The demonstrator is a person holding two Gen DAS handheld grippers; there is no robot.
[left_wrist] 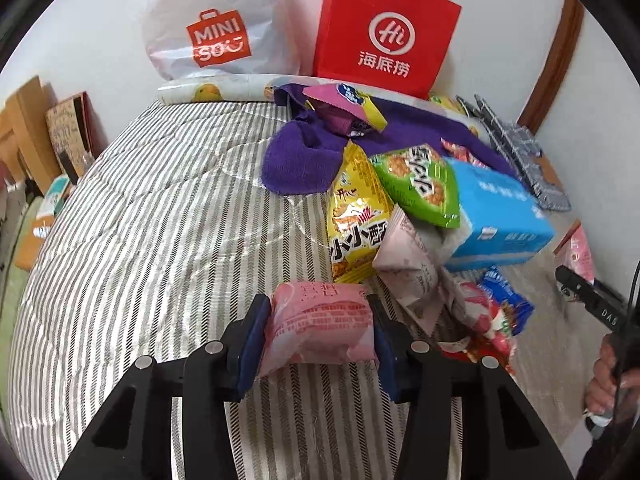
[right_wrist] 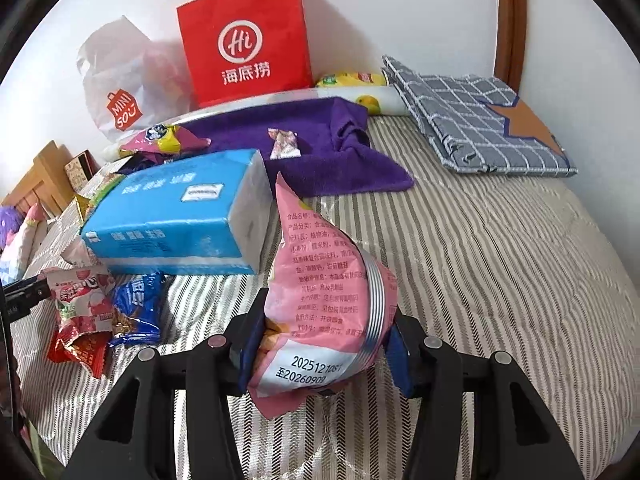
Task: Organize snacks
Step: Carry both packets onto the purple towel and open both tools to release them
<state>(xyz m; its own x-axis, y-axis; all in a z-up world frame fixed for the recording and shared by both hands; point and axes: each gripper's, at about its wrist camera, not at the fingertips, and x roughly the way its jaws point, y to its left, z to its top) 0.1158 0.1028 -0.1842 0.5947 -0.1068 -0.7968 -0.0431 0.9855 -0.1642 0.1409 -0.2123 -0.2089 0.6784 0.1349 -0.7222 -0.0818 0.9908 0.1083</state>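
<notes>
Nearest the left wrist camera, the left tongs [left_wrist: 318, 334] are clamping a small pink packet [left_wrist: 320, 326] between their blue pads, the wrapper bulging a little past both jaws while its lower edge is sitting low over the striped bed cover [left_wrist: 160, 240]. In the right wrist view, the right tongs [right_wrist: 320, 344] are gripping a larger pink snack bag [right_wrist: 324, 300] by its lower half, so its sealed top is pointing up and leaning to the left.

Just beyond, the loose pile is lying across the bed: a yellow bag [left_wrist: 356, 220], a green bag [left_wrist: 420, 184], a pale folded packet [left_wrist: 408, 268] and small red and blue sachets [left_wrist: 496, 312], all crowding against a blue box [left_wrist: 500, 216] that is resting tilted on them. A purple towel [left_wrist: 300, 160] is spreading behind, carrying another packet [left_wrist: 344, 102].

Farthest back, a red paper bag [left_wrist: 384, 28] and a white plastic bag [left_wrist: 216, 24] are standing against the wall, likely the destinations.

Both wrappers are slick and air-filled, so either one is probably at risk of squirting out of its grip if it is swung quickly. The tall bag, being held low, may flop and catch on a bag rim. Reaching back over the pile could nudge the tilted box and send sachets sliding.
</notes>
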